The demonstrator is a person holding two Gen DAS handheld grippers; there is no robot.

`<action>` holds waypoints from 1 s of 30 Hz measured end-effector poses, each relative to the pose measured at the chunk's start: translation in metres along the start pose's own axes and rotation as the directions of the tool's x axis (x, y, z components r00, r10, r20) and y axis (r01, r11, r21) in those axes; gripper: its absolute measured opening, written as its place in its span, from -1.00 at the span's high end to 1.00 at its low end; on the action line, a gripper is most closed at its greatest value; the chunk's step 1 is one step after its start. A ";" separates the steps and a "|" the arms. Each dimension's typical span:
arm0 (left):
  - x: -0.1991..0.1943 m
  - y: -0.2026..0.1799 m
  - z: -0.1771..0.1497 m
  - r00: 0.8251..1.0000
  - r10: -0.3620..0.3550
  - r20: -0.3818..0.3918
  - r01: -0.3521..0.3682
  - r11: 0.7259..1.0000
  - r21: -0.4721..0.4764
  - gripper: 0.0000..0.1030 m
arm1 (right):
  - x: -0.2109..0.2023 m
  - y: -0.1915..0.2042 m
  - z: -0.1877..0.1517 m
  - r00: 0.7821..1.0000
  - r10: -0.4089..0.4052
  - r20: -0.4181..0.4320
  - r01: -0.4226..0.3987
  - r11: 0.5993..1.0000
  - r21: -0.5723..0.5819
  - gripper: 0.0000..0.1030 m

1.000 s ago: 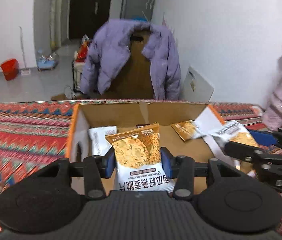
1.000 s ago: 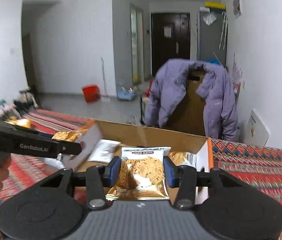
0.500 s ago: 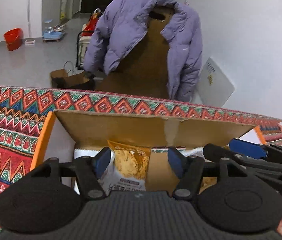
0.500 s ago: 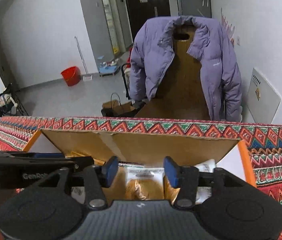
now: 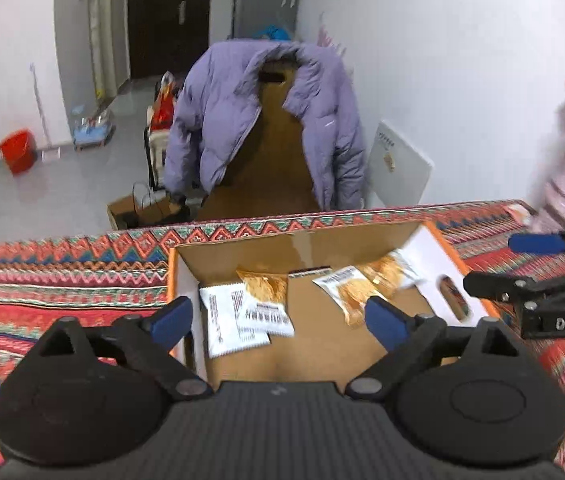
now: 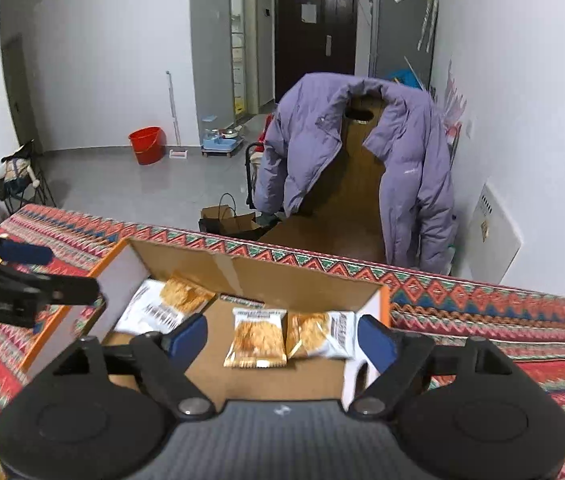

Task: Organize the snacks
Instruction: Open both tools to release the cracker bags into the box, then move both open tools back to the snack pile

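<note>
An open cardboard box point(image 5: 298, 248) point(image 6: 266, 276) sits on the patterned cloth. Several cracker snack packets lie on its floor: two at the left point(image 5: 266, 304) point(image 6: 170, 300) and two at the right point(image 5: 352, 290) point(image 6: 258, 338). My left gripper point(image 5: 278, 320) is open and empty above the box's near edge. My right gripper point(image 6: 282, 338) is open and empty above the right packets. The right gripper's fingers point(image 5: 538, 244) show at the right edge of the left wrist view; the left gripper's fingers point(image 6: 22, 254) show at the left of the right wrist view.
A red zigzag-patterned cloth point(image 5: 62, 276) point(image 6: 482, 312) covers the table. Behind the table stands a chair with a purple jacket point(image 5: 266, 120) point(image 6: 362, 152). A paper bag point(image 6: 230, 218) and a red bucket point(image 6: 146, 145) are on the floor.
Both grippers let go of their snack packets into the box, opened wide and pulled back above it. The packets now lie on the box floor.
</note>
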State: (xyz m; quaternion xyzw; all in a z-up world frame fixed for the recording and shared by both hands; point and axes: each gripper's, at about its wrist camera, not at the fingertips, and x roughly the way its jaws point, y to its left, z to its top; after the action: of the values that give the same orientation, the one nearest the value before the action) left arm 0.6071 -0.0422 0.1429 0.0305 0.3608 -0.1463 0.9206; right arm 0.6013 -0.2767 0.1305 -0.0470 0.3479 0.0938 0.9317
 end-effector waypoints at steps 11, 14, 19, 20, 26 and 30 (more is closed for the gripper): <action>-0.166 -0.036 -0.110 0.984 0.029 0.174 -0.044 0.996 0.083 -1.00 | -0.168 0.020 -0.083 0.982 0.040 0.184 -0.033 0.999 -0.043 -1.00; -0.198 -0.046 -0.146 0.970 0.034 0.240 -0.056 0.995 0.083 -1.00 | -0.209 0.027 -0.116 0.969 0.044 0.244 -0.035 0.998 -0.044 -1.00; -0.248 -0.056 -0.210 0.942 0.056 0.330 -0.066 0.998 0.017 -1.00 | -0.261 0.047 -0.176 0.946 0.021 0.324 -0.006 0.999 -0.049 -1.00; -0.256 -0.058 -0.227 0.935 0.057 0.351 -0.064 0.998 0.008 -1.00 | -0.271 0.052 -0.191 0.939 0.018 0.344 -0.001 0.999 -0.051 -1.00; -0.285 -0.068 -0.302 0.920 0.115 0.375 -0.123 0.992 -0.003 -1.00 | -0.304 0.077 -0.276 0.916 0.012 0.401 -0.009 1.000 -0.009 -1.00; -0.293 -0.076 -0.334 0.927 0.120 0.355 -0.134 0.991 0.016 -1.00 | -0.308 0.094 -0.321 0.912 -0.056 0.405 0.048 0.998 0.031 -1.00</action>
State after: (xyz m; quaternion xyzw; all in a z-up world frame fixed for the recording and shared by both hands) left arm 0.1615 0.0115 0.0977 0.0454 0.1839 -0.0968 0.9771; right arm 0.1487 -0.2775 0.0884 -0.0264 0.1464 0.0732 0.9862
